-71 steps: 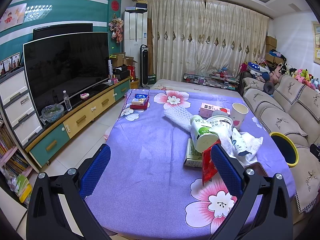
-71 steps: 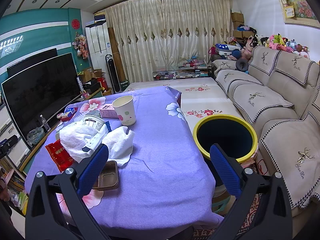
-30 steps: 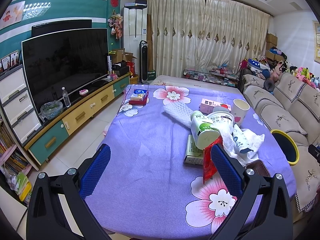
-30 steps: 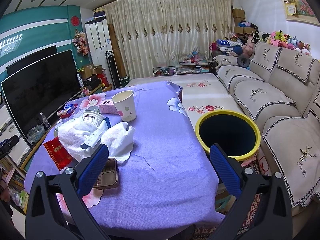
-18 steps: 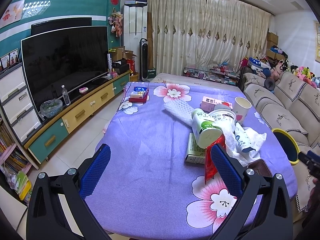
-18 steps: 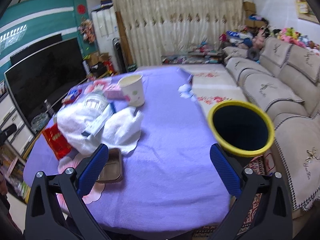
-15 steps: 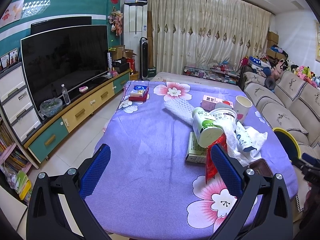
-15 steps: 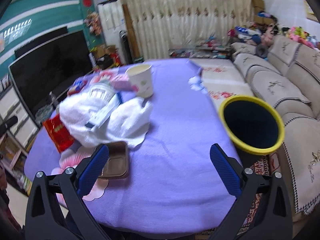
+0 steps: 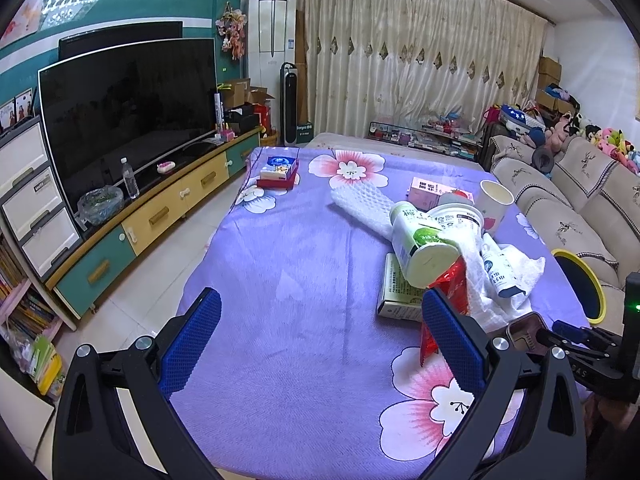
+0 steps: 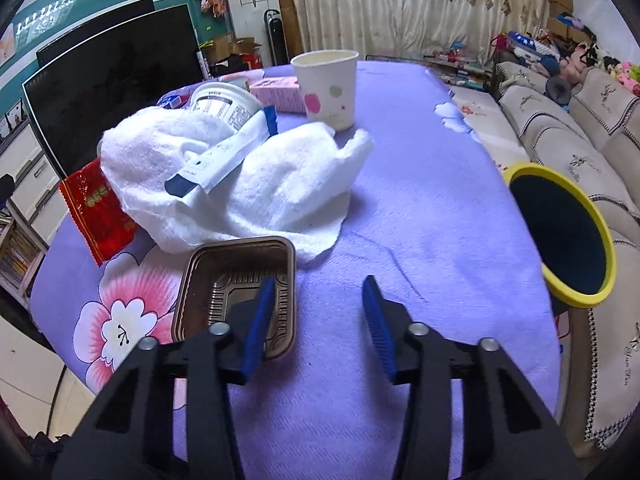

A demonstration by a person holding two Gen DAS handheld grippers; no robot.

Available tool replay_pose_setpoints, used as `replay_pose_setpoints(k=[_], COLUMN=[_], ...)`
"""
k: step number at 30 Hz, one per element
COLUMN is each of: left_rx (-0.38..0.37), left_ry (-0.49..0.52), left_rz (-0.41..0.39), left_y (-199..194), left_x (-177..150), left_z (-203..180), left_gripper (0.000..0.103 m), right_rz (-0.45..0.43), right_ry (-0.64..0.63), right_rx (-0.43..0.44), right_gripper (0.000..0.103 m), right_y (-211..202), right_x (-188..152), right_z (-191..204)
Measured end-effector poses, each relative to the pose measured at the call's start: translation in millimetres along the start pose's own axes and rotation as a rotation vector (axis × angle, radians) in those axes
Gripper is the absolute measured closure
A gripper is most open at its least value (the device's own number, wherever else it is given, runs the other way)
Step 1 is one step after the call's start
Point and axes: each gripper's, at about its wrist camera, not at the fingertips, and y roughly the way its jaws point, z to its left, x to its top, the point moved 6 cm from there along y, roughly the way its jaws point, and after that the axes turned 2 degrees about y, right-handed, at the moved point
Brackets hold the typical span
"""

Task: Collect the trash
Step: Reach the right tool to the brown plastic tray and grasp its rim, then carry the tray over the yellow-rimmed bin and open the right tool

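Right hand-held gripper (image 10: 318,312) tilts down over my bench (image 10: 420,216) — jaws just narrowed, half-open, one finger (image 10: 260,320) inside the brown tray (image 10: 224,268), nothing held; left (image 9: 320,344) gapes wide.

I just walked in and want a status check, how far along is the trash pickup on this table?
Done: nothing visibly; the bin looks dark inside, contents unclear. In hand: the right gripper, jaws just closing, straddles the near wall of the brown tray, not yet pinched. The left gripper hovers open, empty. Left: tray, red wrapper, tissue, paper cup, tubs and boxes.
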Motion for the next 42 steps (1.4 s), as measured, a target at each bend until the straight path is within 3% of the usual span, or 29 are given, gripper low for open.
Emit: replay_pose_setpoints(k=[6, 8, 15, 23, 27, 33, 39, 42], left_rx=[-0.007, -0.008, -0.011, -0.056, -0.093, -0.131, -0.164, -0.18], left_ry=[0.003, 0.005, 0.004, 0.007, 0.021, 0.041, 0.076, 0.092], left_rz=[0.013, 0.016, 0.016, 0.0, -0.014, -0.006, -0.007, -0.003], left_y=[7.2, 8.6, 9.8, 7.0, 3.4, 4.6, 6.3, 8.6], left_x=[-2.0, -2.5, -2.1, -1.1, -0.8, -2.5, -2.9, -3.1], left_z=[-2.9, -3.7, -3.9, -12.0, -18.8, -32.7, -50.1, -56.6], left_gripper=[0.004, 0.004, 0.004, 0.004, 0.004, 0.004, 0.004, 0.004], right_rz=[0.023, 0.026, 0.002, -0.079, -0.14, -0.191, -0.139, -0.094], right_ry=[0.0, 0.001, 0.01, 0.044, 0.119, 0.298, 0.387, 0.421], right_rx=[0.039, 0.059, 0.127, 0.124, 0.027, -0.226, -0.38, -0.407], right_gripper=[0.093, 0.097, 0.098, 0.098, 0.098, 0.098, 0.098, 0.098], right_y=[8.6, 10.3, -4.7, -35.0, -49.2, -54.8, -21.5, 1.7], right_x=[0.4, 0.5, 3.1, 15.4, 26.4, 41.2, 42.4, 41.4], right_z=[6.1, 8.3, 12.8, -2.3, -46.9, -157.8, -229.4, -252.2])
